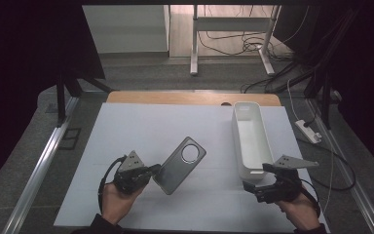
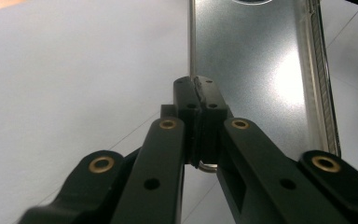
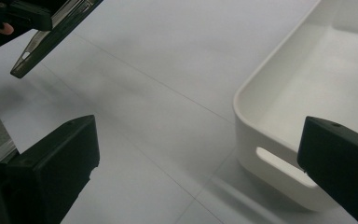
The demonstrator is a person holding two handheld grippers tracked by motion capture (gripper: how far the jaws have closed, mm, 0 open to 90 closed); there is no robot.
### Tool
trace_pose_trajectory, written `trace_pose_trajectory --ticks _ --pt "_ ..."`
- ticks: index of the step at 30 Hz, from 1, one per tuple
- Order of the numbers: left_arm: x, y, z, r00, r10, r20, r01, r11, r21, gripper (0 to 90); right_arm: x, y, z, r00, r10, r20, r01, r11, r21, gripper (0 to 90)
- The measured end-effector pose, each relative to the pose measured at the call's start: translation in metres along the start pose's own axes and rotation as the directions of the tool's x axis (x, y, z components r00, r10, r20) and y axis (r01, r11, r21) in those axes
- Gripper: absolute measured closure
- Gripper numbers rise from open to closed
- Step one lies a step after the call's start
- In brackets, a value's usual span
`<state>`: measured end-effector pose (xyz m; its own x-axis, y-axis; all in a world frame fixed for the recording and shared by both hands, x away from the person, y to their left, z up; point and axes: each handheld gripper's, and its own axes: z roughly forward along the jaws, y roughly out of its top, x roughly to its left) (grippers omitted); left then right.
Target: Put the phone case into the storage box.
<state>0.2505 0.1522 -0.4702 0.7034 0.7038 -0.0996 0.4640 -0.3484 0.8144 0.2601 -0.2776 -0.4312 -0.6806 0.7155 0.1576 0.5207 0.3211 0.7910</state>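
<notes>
Left gripper [image 1: 152,171] has its jaws pressed together on the near-left edge of the phone case [image 1: 181,165], pinching the rim. In the left gripper view the case [image 2: 251,70] runs straight away from the jaws, clear wall on its far side, camera ring just cut off at the top. In the high view it sits left of centre over the white surface [image 1: 141,126], long axis diagonal, camera-hole end pointing up and right toward the tray. The right gripper view has it tilted, corner [image 3: 28,60] off the surface with a shadow under it, so likely lifted, not resting.

Right gripper [image 1: 253,187] has its jaws spread wide, nothing between them. It hovers just off the near end of the white tray [image 1: 247,141]. The right gripper view has the tray's corner and handle slot [image 3: 279,163] right beside one jaw, interior empty.

Key relation: the case lies well to the left of the right jaws and left of the tray. The tray's long axis runs front to back, the case's is diagonal, so they are misaligned. The left hand already owns the case; the right hand is nearer the tray.

Judgement: the next move is carrying the case rightward and rotating it to match the tray's axis before lowering. The edge pinch is thin, so slip risk during rotation.
</notes>
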Motion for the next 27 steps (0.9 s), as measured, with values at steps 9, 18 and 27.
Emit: trace_pose_trajectory --ticks 9,18,27 --pt "0.001 0.003 0.003 1.0000 0.000 0.004 0.000 1.0000 -0.007 89.1 0.006 0.006 0.012 0.9992 0.014 -0.038 -0.013 1.000 0.013 0.0" --pt "-0.001 0.006 0.008 0.9999 0.013 0.005 -0.013 0.9999 -0.007 89.1 0.013 0.014 0.025 0.9972 0.008 -0.074 -0.007 1.000 0.022 0.0" --pt "-0.003 0.010 0.012 0.9997 0.025 0.002 -0.025 0.9996 -0.012 89.2 0.018 0.020 0.034 0.9951 0.020 -0.097 -0.017 0.999 0.033 0.0"
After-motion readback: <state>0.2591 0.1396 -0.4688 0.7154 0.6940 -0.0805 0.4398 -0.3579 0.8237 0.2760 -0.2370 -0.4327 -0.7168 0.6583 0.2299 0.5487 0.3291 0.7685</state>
